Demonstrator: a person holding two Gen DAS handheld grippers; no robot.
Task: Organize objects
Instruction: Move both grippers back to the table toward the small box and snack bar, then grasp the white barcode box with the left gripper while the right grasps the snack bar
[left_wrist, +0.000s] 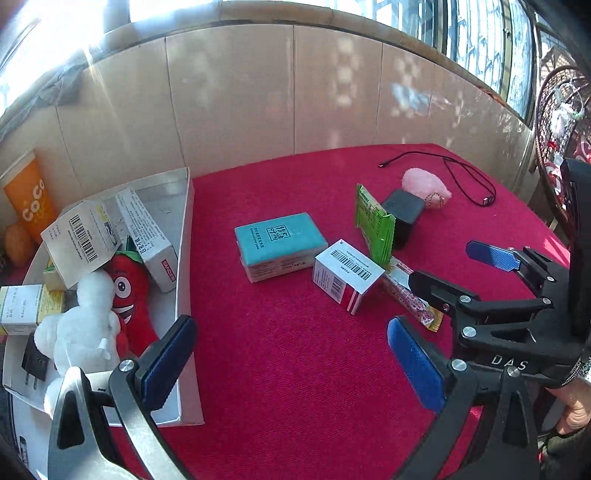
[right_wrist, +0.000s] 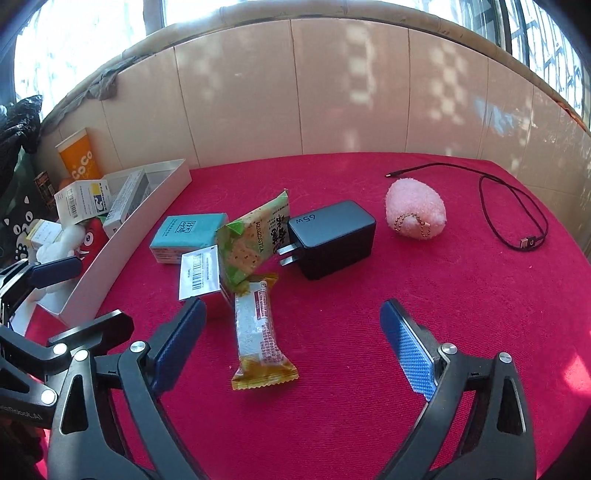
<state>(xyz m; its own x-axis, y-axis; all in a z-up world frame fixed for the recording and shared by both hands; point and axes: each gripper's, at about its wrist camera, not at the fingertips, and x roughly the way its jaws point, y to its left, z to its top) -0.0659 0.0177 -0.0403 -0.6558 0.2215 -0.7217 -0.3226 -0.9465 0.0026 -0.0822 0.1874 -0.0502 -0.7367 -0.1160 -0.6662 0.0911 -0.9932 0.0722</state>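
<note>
On the red cloth, several things are still being left loose: a teal box, a barcoded carton, a green snack packet, a wrapped bar, a black charger, a pink plush and a cable. Cartons and soft toys are already being held in the white tray at the left, so the sorting is judged partly done. Both the left gripper and the right gripper are being held wide apart, with nothing gripped.
</note>
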